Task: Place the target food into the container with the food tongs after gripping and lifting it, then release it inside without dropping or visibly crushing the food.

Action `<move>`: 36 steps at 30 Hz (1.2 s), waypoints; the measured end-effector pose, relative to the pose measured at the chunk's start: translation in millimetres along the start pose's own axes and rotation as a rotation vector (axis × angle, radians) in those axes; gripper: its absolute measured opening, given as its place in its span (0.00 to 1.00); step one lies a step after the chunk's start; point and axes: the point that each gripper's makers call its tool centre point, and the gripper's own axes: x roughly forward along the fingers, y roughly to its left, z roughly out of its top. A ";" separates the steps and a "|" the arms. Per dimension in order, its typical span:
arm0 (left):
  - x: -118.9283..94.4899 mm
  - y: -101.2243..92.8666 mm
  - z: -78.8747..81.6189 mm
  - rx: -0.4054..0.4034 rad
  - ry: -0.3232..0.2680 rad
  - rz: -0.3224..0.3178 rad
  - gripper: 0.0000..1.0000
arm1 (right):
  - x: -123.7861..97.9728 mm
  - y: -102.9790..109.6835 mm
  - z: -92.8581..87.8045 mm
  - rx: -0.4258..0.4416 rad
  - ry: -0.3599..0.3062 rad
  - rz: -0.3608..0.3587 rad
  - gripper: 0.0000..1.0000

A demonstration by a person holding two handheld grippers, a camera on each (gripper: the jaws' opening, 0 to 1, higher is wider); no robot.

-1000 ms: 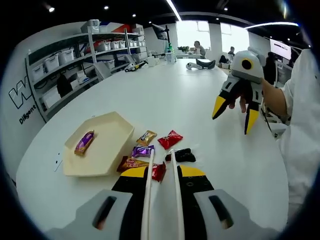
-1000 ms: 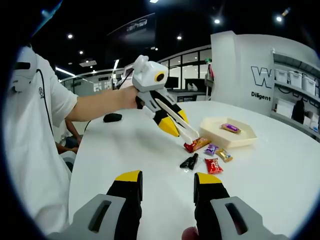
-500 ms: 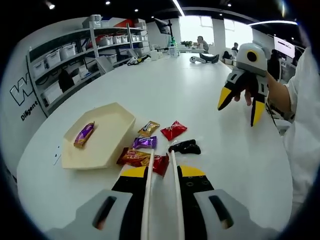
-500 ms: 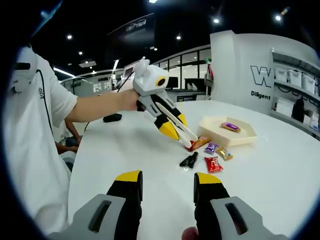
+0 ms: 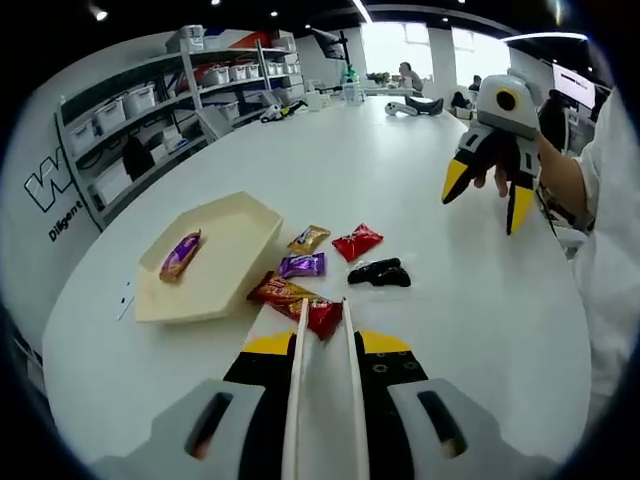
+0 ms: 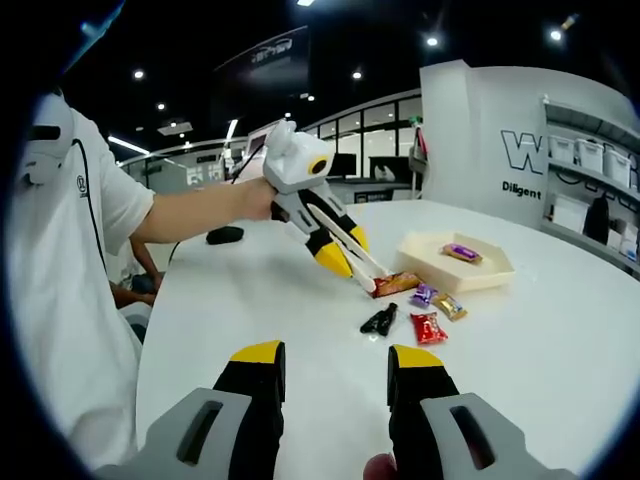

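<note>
My left gripper [image 5: 325, 346] is shut on white food tongs [image 5: 322, 400], whose two arms rise between its jaws. The tong tips stand slightly apart at a red candy [image 5: 323, 316] next to an orange-red candy [image 5: 278, 290]. Beyond lie a purple candy [image 5: 302, 265], a gold one [image 5: 310, 238], another red one [image 5: 357, 241] and a black one [image 5: 380, 272]. The cream hexagonal tray [image 5: 235, 235] holds one purple candy [image 5: 180, 255]. My right gripper [image 6: 335, 365] is open with nothing between its jaws; it hangs above the table [image 5: 487, 190]. The right gripper view shows the left gripper [image 6: 340, 250] and the tong tips by the orange-red candy [image 6: 397, 284].
The white table [image 5: 380, 170] stretches far behind the candies. Shelves with bins [image 5: 130, 110] line the left wall. A person's arm and white shirt [image 6: 70, 250] are at the left of the right gripper view. A black object [image 6: 225, 235] lies farther back.
The left gripper has come forward and down with the tongs; their tips now reach the nearest red candy. The right gripper has stayed open, nearly still.
</note>
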 end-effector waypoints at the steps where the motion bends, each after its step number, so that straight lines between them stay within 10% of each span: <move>1: -0.5 0.7 -1.2 0.004 0.005 0.004 0.21 | 0.1 0.1 0.0 0.000 0.000 0.000 0.36; 36: -10.5 -9.4 -8.7 -0.050 0.016 -0.038 0.21 | -1.4 -0.1 -1.4 0.004 0.000 -0.004 0.36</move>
